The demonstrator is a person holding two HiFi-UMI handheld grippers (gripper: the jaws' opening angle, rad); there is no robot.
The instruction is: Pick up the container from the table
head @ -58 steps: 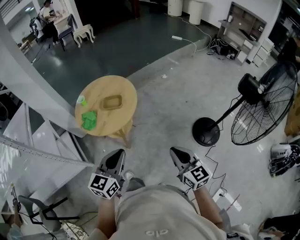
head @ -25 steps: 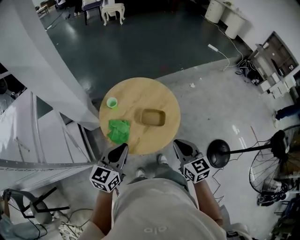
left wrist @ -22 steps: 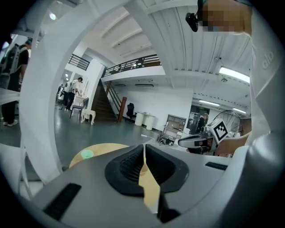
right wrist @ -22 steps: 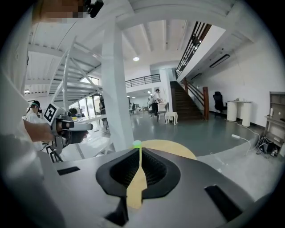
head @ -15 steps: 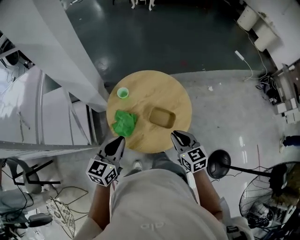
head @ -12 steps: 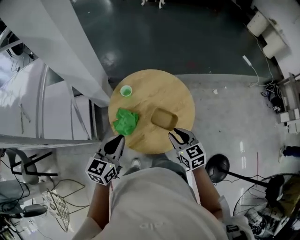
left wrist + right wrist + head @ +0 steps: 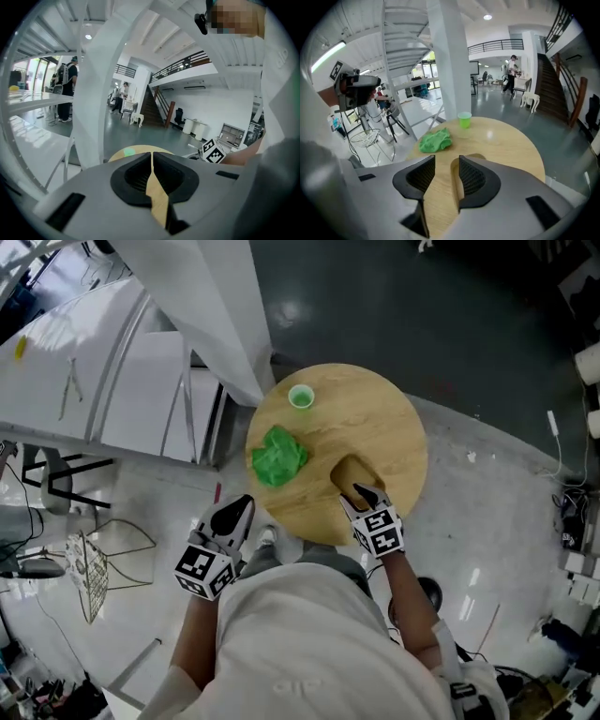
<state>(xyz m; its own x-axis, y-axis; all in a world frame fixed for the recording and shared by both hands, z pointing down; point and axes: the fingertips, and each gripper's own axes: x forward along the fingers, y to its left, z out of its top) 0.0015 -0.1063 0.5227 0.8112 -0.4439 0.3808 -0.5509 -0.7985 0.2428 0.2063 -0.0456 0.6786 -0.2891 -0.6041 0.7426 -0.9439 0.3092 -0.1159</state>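
Note:
A tan rectangular container [image 7: 349, 470] lies on the round wooden table [image 7: 384, 423], towards its near side. My right gripper [image 7: 356, 497] hangs over the container's near end, pointing down; its jaws are opening and nothing is pressed between the pads. In the right gripper view the right gripper [image 7: 446, 165] stands open with the container's rim [image 7: 476, 155] just past its tips. My left gripper [image 7: 242, 508] is off the table's near left edge. Seen from its own camera, the left gripper [image 7: 152, 157] is shut and empty.
A crumpled green cloth [image 7: 278, 456] and a small green cup [image 7: 301, 397] sit on the table's left part. A white stair beam [image 7: 202, 296] rises beside the table's far left. A wire basket [image 7: 89, 563] stands on the floor left; a fan base [image 7: 427, 592] right.
The table has come closer in the head view. My right gripper moved forward and down onto the container's near end and its jaws opened. The left gripper stayed off the table's edge.

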